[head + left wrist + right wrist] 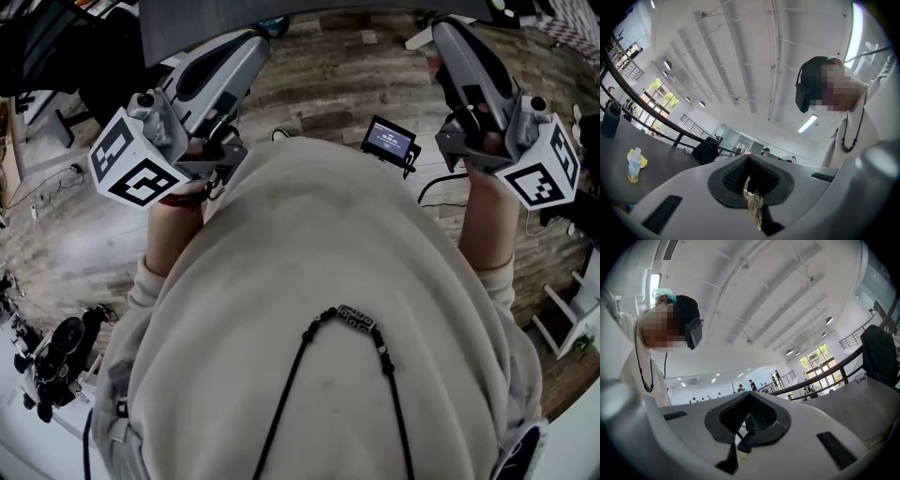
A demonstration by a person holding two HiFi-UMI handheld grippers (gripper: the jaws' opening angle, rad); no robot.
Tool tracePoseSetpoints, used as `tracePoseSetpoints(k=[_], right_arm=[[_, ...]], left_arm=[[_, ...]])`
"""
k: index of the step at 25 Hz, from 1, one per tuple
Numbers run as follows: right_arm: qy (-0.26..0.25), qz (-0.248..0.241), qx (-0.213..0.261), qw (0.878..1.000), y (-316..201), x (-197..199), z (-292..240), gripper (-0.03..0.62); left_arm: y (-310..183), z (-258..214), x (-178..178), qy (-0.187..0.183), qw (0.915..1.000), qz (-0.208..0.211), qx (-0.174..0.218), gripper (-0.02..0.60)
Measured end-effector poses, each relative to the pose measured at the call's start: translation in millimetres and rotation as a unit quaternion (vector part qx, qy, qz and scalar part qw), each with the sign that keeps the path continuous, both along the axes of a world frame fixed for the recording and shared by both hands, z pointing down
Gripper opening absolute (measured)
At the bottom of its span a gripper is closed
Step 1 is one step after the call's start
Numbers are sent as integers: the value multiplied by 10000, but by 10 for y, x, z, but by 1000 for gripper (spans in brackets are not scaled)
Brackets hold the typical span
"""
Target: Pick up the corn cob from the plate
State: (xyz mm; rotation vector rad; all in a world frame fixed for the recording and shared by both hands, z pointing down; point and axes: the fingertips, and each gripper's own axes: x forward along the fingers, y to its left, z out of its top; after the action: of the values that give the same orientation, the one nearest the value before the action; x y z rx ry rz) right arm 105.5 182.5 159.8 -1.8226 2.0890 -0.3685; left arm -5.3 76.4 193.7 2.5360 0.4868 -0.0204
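Head view: your left gripper (251,45) and right gripper (442,30), smooth grey moulded shells, each with a black-and-white marker cube, stand up on either side of your cream knit top (328,300), above a wood-plank floor (337,89). Left gripper view: ribbed black pads (733,176) pressed together, with a pale crumpled scrap (753,204) in the seam below them. Right gripper view: jaws closed, nothing gripped. A dark grey tabletop (661,159) carries a clear bottle (633,164). Corn cob: in no view, so you cannot tell its place or long axis.
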Motion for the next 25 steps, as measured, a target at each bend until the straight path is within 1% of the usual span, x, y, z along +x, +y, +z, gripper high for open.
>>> tracePoseSetpoints(k=[4, 9, 11, 13, 16, 18, 20, 25], right_arm=[[103, 75, -88, 9999, -204, -94, -49, 15], [290, 125, -153, 9994, -350, -329, -413, 15], [337, 112, -154, 9993, -397, -411, -478, 15], [364, 72, -148, 9992, -423, -503, -432, 15], [364, -1, -161, 9992, -386, -646, -192, 15], [383, -106, -162, 9991, -378, -668, -86, 15], [424, -212, -159, 9987, -399, -593, -83, 15], [492, -508, -171, 9974, -540, -632, -301, 15]], left_arm=[[-179, -5, -20, 83, 9998, 174, -47, 2], [-276, -326, -225, 246, 9991, 350, 6, 2], [-273, -360, -308, 263, 9988, 407, 64, 2], [-245, -295, -403, 257, 9986, 439, 121, 2], [-128, -60, -574, 213, 9985, 457, 219, 2], [-69, 63, -626, 166, 9987, 407, 274, 2], [-59, 103, -587, 118, 9991, 290, 301, 2], [-137, -48, -708, 61, 9997, -34, 222, 2]])
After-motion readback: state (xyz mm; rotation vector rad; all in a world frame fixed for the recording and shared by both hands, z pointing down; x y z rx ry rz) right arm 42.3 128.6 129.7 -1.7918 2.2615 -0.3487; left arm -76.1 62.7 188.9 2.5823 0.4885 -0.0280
